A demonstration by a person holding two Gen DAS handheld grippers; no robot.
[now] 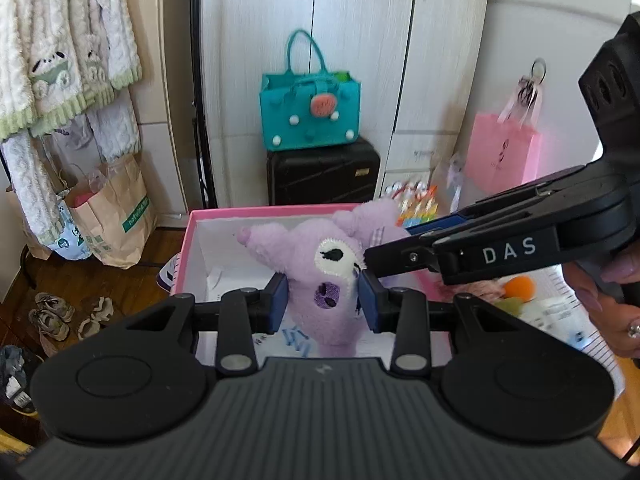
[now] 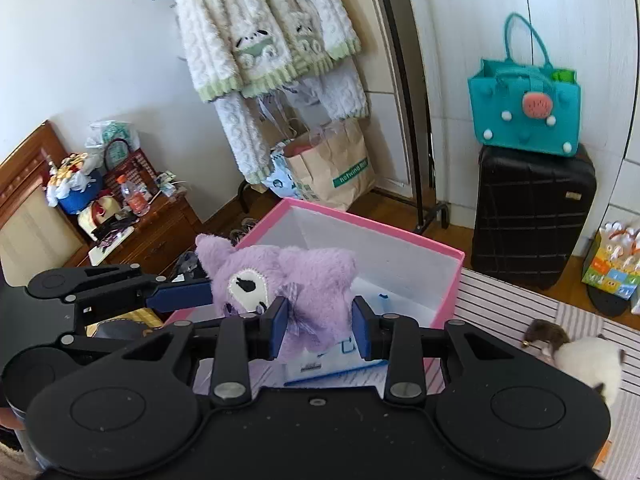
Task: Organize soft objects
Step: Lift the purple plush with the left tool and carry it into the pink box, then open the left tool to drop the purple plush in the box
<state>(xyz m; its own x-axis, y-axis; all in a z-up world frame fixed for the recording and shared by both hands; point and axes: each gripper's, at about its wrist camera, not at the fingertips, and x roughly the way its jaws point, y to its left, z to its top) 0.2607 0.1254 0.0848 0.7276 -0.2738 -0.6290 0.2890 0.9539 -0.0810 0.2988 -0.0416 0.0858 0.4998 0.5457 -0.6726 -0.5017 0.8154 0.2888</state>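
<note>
Clamping one purple plush point(image 1: 320, 280), both hand-held grippers hover over the pink box rim point(image 2: 360, 220).

Bright, even daylight, strong fisheye bending at edges, slight motion blur on background.

Wardrobe point(image 1: 360, 40): standing pale at upper centre.
Floor point(image 1: 120, 280): showing brown wood, lower left.
Suitcase point(image 2: 532, 216): sitting black, right.

A fluffy purple plush toy point(image 1: 320, 280) with a white eye patch is held above an open pink box point(image 1: 224, 213). The box has white inner walls and papers on its bottom.
</note>
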